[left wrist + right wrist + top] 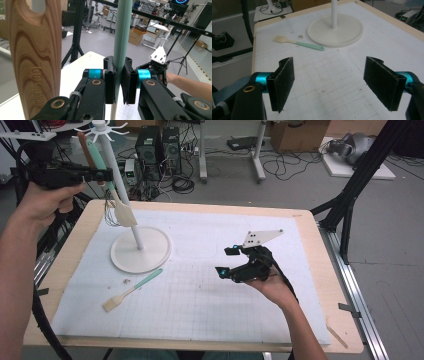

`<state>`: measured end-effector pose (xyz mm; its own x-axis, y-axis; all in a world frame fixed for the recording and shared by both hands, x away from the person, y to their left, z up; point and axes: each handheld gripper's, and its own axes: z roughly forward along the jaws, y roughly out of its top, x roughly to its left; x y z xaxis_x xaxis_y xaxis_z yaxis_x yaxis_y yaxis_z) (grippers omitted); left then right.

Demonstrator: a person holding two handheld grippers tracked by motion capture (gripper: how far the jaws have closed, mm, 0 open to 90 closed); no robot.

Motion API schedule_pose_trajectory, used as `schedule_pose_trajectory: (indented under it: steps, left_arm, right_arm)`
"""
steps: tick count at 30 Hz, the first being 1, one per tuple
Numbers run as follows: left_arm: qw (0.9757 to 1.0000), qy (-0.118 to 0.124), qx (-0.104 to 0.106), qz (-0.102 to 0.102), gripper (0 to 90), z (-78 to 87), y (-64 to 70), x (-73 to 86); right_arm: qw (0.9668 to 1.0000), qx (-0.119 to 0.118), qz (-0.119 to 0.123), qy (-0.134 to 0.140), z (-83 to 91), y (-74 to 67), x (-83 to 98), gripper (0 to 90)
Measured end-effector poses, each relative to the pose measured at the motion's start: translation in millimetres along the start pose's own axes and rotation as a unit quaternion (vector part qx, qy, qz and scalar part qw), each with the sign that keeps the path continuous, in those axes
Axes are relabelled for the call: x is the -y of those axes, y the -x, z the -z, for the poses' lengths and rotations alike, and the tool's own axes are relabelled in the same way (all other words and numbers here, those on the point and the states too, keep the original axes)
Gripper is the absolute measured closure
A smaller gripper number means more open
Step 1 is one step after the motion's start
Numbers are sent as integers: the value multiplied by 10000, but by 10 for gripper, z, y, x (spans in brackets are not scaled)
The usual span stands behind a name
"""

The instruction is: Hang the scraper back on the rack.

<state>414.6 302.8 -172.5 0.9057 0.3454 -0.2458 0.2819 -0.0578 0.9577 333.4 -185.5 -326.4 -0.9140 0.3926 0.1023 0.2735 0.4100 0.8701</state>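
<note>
Gripping a mint-green handled spatula (pixel 102 167) by its handle, the left tongs (pixel 102 174) are clamped on it up beside the pole of the white utensil stand (pixel 140 252), at the far left of the counter (pixel 320 265). This spatula has a slim pale green handle and a cream-coloured blade that hangs low against the pole, and it leans a little off upright. In the high view a brown wooden utensil (pixel 84 147) stands just beside it near the top of the stand, close to the hooks. From the left gripper view the green handle (pixel 122 37) runs straight up between the two black pads, which press on it from both sides, and the wooden utensil (pixel 35 57) shows its grain and a large hole near the end, details too small to tell from above. A second spatula (pixel 131 291) of the same kind lies flat on the white mat, near the stand's round base but apart from it. The right tongs (pixel 227 261) are held over the middle of the mat, and the right gripper view shows them (pixel 329 85) standing wide apart with nothing between, looking toward the second spatula (pixel 298 43) and the stand's base (pixel 335 30).
</note>
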Motion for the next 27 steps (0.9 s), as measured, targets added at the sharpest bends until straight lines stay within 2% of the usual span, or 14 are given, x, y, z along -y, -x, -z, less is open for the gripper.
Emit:
schedule_pose_trajectory:
  steps: [10,15,20,24,27]
  left_arm:
    - [10000,-14,-33,64,824,-26,-42,6]
    - [9998,-12,-163,105,821,-24,-57,9]
    - [9996,-34,-267,50,809,-16,-38,10]
    - [9995,-30,-301,12,759,-6,-20,26]
    - [9992,-125,-371,-42,740,-13,-2,42]
  right_arm:
    - [10000,-24,34,17,-11,-7,-4,239]
    - [10000,-41,42,11,-12,-13,-6,239]
    - [10000,-49,45,18,-13,-21,-9,239]
    - [10000,-32,69,36,-14,-28,-13,238]
    - [10000,-44,72,42,-15,-32,-16,238]
